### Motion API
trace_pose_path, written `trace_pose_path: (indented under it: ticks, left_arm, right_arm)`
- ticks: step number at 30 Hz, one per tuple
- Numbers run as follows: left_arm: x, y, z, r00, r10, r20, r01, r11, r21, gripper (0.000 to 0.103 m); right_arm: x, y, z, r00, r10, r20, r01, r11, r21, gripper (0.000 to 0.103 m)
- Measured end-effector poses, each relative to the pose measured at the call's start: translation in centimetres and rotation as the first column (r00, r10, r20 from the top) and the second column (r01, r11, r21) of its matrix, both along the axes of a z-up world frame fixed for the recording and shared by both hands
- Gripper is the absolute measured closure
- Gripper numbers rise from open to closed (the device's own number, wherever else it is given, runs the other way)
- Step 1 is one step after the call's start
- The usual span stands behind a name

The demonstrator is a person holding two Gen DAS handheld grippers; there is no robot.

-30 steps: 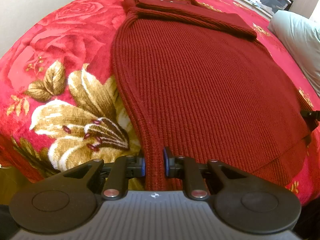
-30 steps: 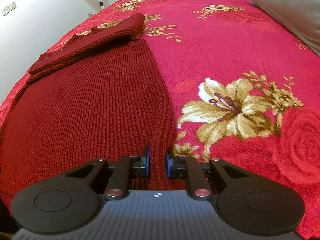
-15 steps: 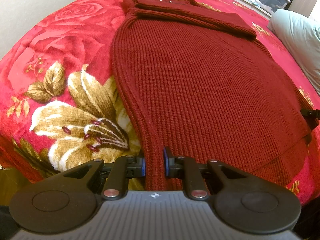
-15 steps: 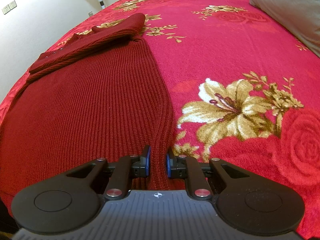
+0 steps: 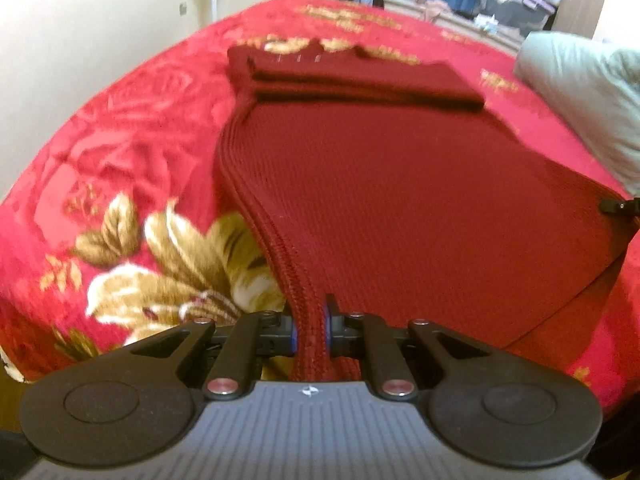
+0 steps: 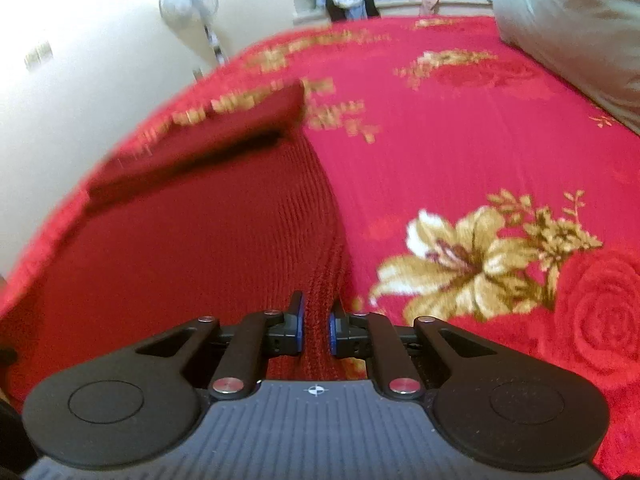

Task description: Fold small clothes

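Note:
A dark red ribbed knit sweater (image 5: 380, 184) lies on the bed with its sleeves folded across the far end (image 5: 360, 80). My left gripper (image 5: 310, 330) is shut on the sweater's near left hem corner. My right gripper (image 6: 316, 328) is shut on the near right hem corner of the sweater (image 6: 200, 232). Both corners are raised off the bed and the fabric slopes away from the jaws. The tip of the right gripper (image 5: 618, 206) shows at the right edge of the left wrist view.
The bed has a red blanket with gold flowers (image 6: 480, 128). A grey-green pillow (image 6: 576, 20) lies at the far right, also in the left wrist view (image 5: 584, 92). A standing fan (image 6: 190, 4) and a white wall are to the left. Clutter lines the far shelf (image 5: 500, 12).
Both grippers have lifted and tilted up with the hem corners held. The views now look further across the bed and are blurred by motion.

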State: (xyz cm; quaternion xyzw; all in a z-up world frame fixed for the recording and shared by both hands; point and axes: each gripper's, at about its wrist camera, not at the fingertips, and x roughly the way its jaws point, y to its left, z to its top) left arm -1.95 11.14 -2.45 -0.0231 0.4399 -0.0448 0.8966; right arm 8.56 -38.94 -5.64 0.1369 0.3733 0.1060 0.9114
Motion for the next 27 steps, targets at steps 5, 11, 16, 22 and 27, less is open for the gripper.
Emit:
trace_pose_path:
  ticks: [5, 11, 16, 22, 27]
  left_arm:
    - [-1.3, -0.6, 4.8, 0.992, -0.071, 0.105, 0.072, 0.997, -0.005, 0.092]
    - [-5.0, 1.6, 12.0, 0.975, -0.126, 0.180, 0.150, 0.981, -0.126, 0.093]
    - [-8.9, 5.5, 17.5, 0.954, -0.139, 0.266, 0.212, 0.939, -0.270, 0.092]
    - [-3.1, 8.4, 13.3, 0.987, -0.036, 0.155, 0.094, 0.918, -0.386, 0.092]
    - [8.0, 8.1, 7.3, 0.999, -0.006, 0.038, 0.017, 0.950, -0.313, 0.092]
  right_arm:
    - [-2.6, -1.9, 5.2, 0.993, 0.013, 0.120, -0.028, 0.992, 0.126, 0.094]
    - [-7.6, -3.1, 10.9, 0.966, 0.050, 0.254, -0.084, 0.988, 0.127, 0.095]
    - [-13.5, -6.9, 15.3, 0.939, -0.010, 0.343, -0.079, 0.966, 0.246, 0.095]
    - [-10.8, -7.5, 13.1, 0.958, -0.065, 0.281, -0.023, 0.954, 0.298, 0.095]
    - [-0.8, -3.7, 8.4, 0.991, -0.085, 0.104, 0.073, 0.991, 0.113, 0.095]
